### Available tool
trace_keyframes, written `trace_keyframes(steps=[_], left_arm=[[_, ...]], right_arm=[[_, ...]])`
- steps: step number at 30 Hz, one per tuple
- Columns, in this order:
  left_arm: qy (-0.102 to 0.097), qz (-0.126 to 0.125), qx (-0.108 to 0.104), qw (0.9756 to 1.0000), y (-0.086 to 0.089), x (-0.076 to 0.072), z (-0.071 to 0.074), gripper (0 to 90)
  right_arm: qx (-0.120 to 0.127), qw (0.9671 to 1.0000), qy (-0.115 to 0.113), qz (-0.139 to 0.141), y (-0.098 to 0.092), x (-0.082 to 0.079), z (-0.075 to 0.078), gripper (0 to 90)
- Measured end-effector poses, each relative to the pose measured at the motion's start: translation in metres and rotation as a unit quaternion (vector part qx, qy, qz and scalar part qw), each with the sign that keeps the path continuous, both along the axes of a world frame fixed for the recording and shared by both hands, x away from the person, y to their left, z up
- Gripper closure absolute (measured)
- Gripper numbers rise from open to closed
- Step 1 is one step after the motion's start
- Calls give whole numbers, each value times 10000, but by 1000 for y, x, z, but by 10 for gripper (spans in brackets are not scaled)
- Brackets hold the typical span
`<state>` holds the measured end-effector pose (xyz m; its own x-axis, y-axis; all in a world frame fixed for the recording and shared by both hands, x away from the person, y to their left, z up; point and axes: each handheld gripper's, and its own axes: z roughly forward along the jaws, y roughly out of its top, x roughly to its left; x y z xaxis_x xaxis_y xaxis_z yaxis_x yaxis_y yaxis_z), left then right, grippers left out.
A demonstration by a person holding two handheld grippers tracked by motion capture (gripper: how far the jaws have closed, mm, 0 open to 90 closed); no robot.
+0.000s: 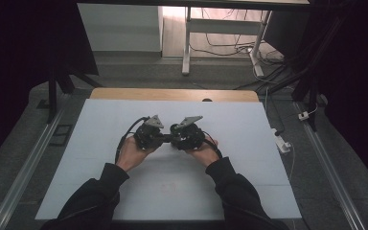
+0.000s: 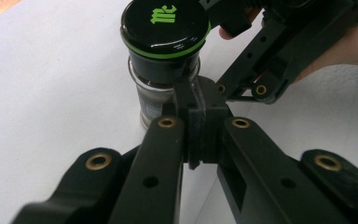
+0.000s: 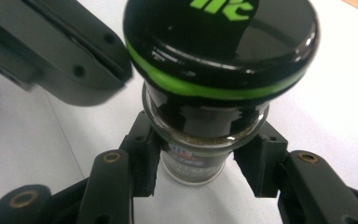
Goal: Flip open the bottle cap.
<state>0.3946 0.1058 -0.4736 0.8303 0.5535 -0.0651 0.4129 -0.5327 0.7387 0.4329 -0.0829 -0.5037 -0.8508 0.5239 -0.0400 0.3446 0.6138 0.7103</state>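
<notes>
Work here centres on a spice jar (image 3: 193,172) with a glossy black cap (image 3: 219,46) ringed in green, held near the middle of the table (image 1: 220,115), a little toward its far edge, between the person's two hands. The right hand-held gripper (image 3: 200,163) has its jaws partly closed around the jar's glass body just under the cap, one pad pressed on each side. That low grip looks meant to steady the jar upright while leaving the cap free to be worked. The jar's base hangs close to the white surface, but whether it rests there or is lifted slightly I cannot tell. The left hand-held gripper (image 2: 189,93) comes in from the opposite side with its jaws drawn fully together, the tips touching the jar where the cap's lower edge meets the glass. Whether they pinch a lip of the cap or merely press against it is hidden by the pads themselves. Seen from the right gripper view, that left hand-held gripper (image 3: 107,70) sits just beside the cap's rim. Judging by this arrangement, one tool anchors the body so the other can pry or turn the cap without the jar tipping.
</notes>
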Motion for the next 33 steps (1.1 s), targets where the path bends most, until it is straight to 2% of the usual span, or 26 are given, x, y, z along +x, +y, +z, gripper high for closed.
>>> trace_keyframes(steps=[4,14,33], left_arm=[[-22,37,63,10000,-3,1,-1,886],[-41,84,-100,9999,0,0,5,886],[29,97,-125,9999,0,-2,9,886]], right_arm=[[-4,10000,-1,-8,0,0,0,522],[21,10000,25,-7,0,0,0,521],[10,10000,18,-5,0,0,0,521]])
